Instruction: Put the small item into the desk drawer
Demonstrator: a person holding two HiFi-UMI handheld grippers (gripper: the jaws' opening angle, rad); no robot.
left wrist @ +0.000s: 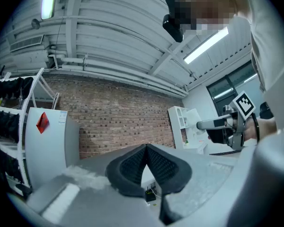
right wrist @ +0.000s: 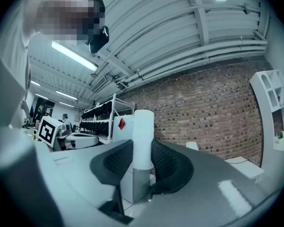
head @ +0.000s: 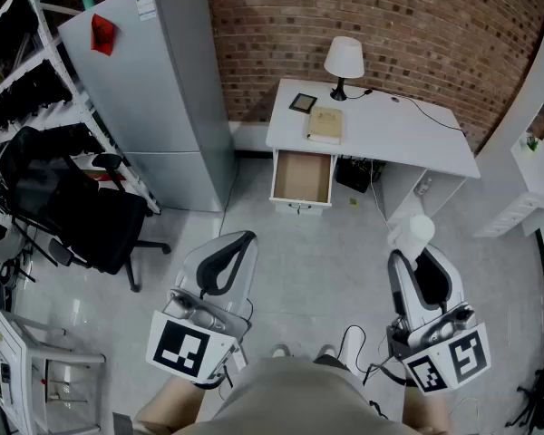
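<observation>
My right gripper (head: 415, 259) is clamped on the cylinder (right wrist: 143, 136), one pad on each side of its lower half and the top standing clear above them. My left gripper (head: 238, 241) is closed with nothing in it, its pads meeting at the tips. The drawer (head: 301, 178) is pulled open under the left end of the desk (head: 390, 130), well apart from me across bare floor.

As I judge it, the step is the carry. I should walk up square to the drawer with the cylinder upright and the squeeze even, since a smooth round body could twist or slide between the pads if I swing it. At the desk I'd bring it in over the open box from the front, clear of the desk edge above, lower it until it is close to the bottom, and only then part the jaws. It could roll if it tips over, so setting it down low matters more than speed. The left gripper has no job that I can see, because the drawer is already out.

The cylinder is white, matt and straight-sided, with a flat top. My pads (right wrist: 114, 161) are black, ribbed and rubbery, set in smooth grey shells. The drawer has a white front and a plain brown, wood-like floor, and it looks empty. The desk top is flat, white and hard.
</observation>
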